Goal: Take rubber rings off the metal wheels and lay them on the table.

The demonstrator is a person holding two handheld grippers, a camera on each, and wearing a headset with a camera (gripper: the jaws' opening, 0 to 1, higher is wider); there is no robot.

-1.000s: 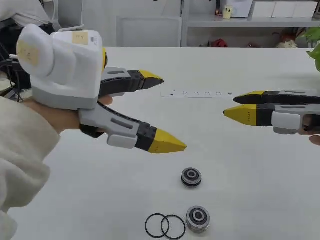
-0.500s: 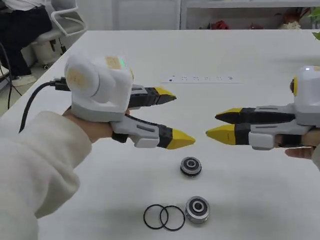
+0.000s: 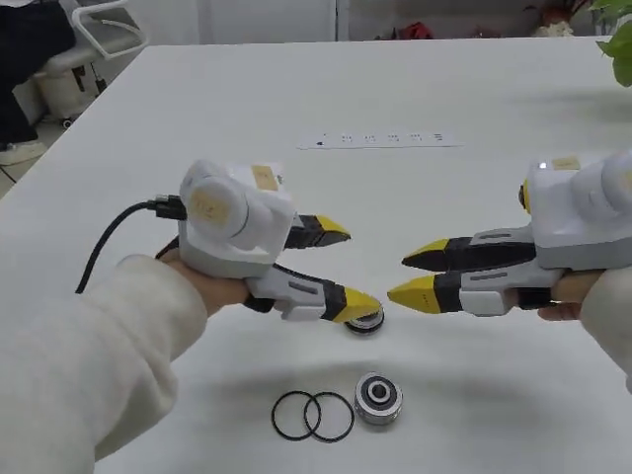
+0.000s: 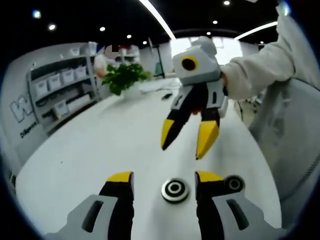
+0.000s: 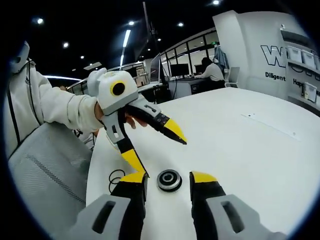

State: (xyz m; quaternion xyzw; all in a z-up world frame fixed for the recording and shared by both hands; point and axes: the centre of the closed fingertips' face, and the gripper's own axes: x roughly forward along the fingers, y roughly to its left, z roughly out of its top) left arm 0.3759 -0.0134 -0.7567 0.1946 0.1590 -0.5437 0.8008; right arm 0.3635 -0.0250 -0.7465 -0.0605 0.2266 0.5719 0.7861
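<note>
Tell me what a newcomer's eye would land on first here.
Two yellow-tipped grippers face each other above the white table: the left gripper and the right gripper, both with jaws apart. A small metal wheel lies just below their tips. Nearer the person, a second wheel lies beside two overlapping black rubber rings.

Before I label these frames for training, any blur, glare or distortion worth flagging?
Head view: sharp, even light, soft shadow under the near wheel. Left gripper view: fisheye bends the table edge, bright glare behind the right gripper. Right gripper view: same bending, far wheel crisp.
</note>
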